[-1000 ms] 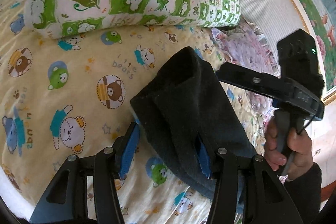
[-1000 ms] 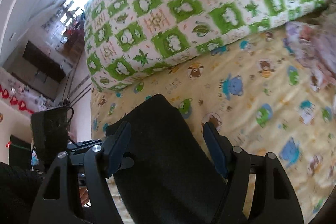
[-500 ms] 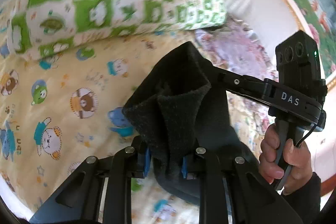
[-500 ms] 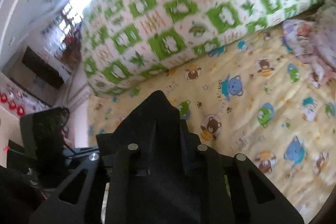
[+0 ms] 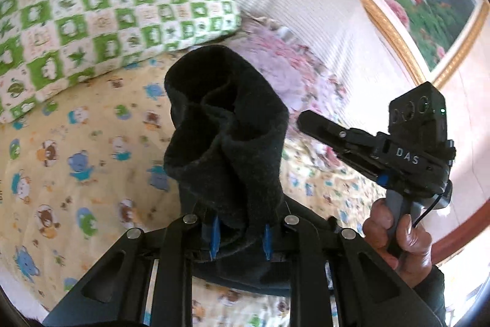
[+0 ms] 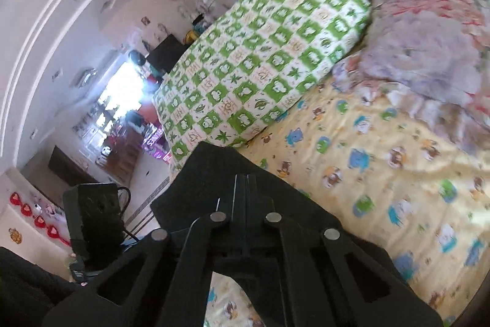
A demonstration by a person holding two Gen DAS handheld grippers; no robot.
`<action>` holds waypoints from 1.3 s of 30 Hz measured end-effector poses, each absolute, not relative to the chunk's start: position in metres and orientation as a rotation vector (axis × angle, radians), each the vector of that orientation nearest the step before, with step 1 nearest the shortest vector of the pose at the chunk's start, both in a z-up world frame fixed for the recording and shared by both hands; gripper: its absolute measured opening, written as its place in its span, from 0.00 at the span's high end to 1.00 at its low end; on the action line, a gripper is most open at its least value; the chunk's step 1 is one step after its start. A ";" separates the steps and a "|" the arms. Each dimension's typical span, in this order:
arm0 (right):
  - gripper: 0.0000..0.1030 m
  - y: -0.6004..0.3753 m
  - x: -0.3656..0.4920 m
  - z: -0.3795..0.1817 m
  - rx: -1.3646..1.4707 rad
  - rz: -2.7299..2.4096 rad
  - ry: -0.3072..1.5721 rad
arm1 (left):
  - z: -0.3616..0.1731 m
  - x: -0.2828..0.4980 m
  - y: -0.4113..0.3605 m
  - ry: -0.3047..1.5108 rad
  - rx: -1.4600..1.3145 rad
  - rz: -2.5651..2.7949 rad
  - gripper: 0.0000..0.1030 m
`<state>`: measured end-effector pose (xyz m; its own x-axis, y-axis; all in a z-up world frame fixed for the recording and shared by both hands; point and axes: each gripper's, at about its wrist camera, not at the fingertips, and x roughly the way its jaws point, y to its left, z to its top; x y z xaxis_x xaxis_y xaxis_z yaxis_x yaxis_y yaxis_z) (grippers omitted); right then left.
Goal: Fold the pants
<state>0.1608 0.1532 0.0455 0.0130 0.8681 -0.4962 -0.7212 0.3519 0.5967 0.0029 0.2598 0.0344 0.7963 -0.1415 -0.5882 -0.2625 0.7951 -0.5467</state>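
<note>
From my left wrist camera, my left gripper [image 5: 240, 236] is clenched on a bunched fold of the black pants [image 5: 226, 137], lifted above the yellow bear-print sheet [image 5: 76, 173]. My right gripper [image 5: 309, 120] shows at right, held in my right hand [image 5: 398, 238], its tip near the cloth.

From my right wrist camera, my right gripper [image 6: 245, 192] is pinched tight on the pants [image 6: 214, 170], near the green checked pillow [image 6: 260, 66] at the head of the bed.

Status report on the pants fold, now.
Left gripper shut on dark fleece pants. Right gripper shut on them too. Pants lifted above yellow cartoon-bear bedsheet. No obstruction seen.
</note>
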 end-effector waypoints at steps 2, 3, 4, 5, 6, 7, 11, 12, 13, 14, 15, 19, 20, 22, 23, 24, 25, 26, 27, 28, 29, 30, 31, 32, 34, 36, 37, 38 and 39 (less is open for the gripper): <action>0.99 0.144 0.161 0.045 0.220 1.251 0.946 | 0.037 0.007 0.250 0.659 -0.635 0.059 0.80; 0.99 0.144 0.162 0.044 0.232 1.249 0.963 | 0.039 0.005 0.245 0.660 -0.623 0.057 0.80; 0.99 0.142 0.164 0.044 0.247 1.255 0.978 | 0.040 0.006 0.243 0.662 -0.614 0.057 0.80; 0.99 0.141 0.164 0.048 0.248 1.248 0.973 | 0.039 0.007 0.240 0.666 -0.606 0.059 0.80; 0.98 0.139 0.164 0.052 0.232 1.235 0.958 | 0.038 0.008 0.239 0.668 -0.605 0.060 0.80; 0.96 0.142 0.163 0.061 0.199 1.229 0.938 | 0.037 0.008 0.238 0.673 -0.605 0.060 0.80; 0.40 0.155 0.149 0.084 0.116 1.235 0.882 | 0.034 0.007 0.233 0.680 -0.598 0.055 0.80; 0.27 0.158 0.146 0.087 0.100 1.242 0.864 | 0.034 0.005 0.231 0.681 -0.594 0.055 0.80; 0.27 0.166 0.140 0.092 0.060 1.233 0.843 | 0.034 0.006 0.230 0.683 -0.586 0.055 0.80; 0.27 0.171 0.138 0.093 0.041 1.225 0.844 | 0.034 0.005 0.230 0.685 -0.580 0.056 0.80; 0.27 0.177 0.137 0.091 0.023 1.226 0.859 | 0.034 0.005 0.228 0.687 -0.575 0.056 0.80; 0.57 0.195 0.133 0.074 -0.099 1.131 0.913 | 0.034 0.004 0.219 0.694 -0.556 0.040 0.80; 0.73 0.194 0.134 0.071 -0.103 1.114 0.921 | 0.034 0.005 0.216 0.699 -0.554 0.034 0.80; 0.77 0.182 0.136 0.069 -0.073 1.101 0.914 | 0.036 0.005 0.211 0.698 -0.549 0.022 0.80; 0.77 0.178 0.135 0.071 -0.070 1.093 0.903 | 0.039 0.005 0.208 0.694 -0.547 0.008 0.80; 0.78 0.168 0.133 0.074 -0.062 1.083 0.886 | 0.042 0.005 0.204 0.691 -0.543 -0.005 0.80; 0.78 0.158 0.131 0.077 -0.047 1.073 0.873 | 0.044 0.006 0.199 0.688 -0.535 -0.017 0.80; 0.79 0.145 0.131 0.081 -0.017 1.060 0.864 | 0.048 0.007 0.193 0.685 -0.525 -0.032 0.80; 0.79 0.134 0.130 0.083 0.009 1.052 0.859 | 0.052 0.008 0.184 0.681 -0.513 -0.053 0.80; 0.79 0.116 0.131 0.086 0.054 1.042 0.852 | 0.055 0.009 0.177 0.678 -0.504 -0.070 0.80; 0.80 0.104 0.131 0.088 0.087 1.036 0.848 | 0.058 0.011 0.169 0.676 -0.492 -0.088 0.80; 0.80 0.092 0.131 0.090 0.119 1.029 0.844 | 0.061 0.014 0.158 0.677 -0.477 -0.108 0.80; 0.80 0.073 0.131 0.090 0.160 1.016 0.838 | 0.063 0.016 0.149 0.679 -0.464 -0.125 0.80; 0.80 0.060 0.130 0.091 0.184 1.005 0.833 | 0.064 0.019 0.141 0.681 -0.453 -0.138 0.80; 0.81 0.034 0.129 0.091 0.223 0.976 0.821 | 0.066 0.025 0.120 0.692 -0.422 -0.171 0.80; 0.81 0.004 0.127 0.088 0.281 0.948 0.813 | 0.065 0.031 0.098 0.704 -0.387 -0.203 0.80; 0.81 -0.013 0.127 0.084 0.317 0.933 0.811 | 0.064 0.033 0.088 0.710 -0.368 -0.214 0.80; 0.81 -0.025 0.126 0.081 0.343 0.919 0.812 | 0.062 0.035 0.076 0.717 -0.346 -0.225 0.80; 0.82 -0.040 0.125 0.076 0.372 0.900 0.812 | 0.059 0.037 0.063 0.727 -0.319 -0.238 0.80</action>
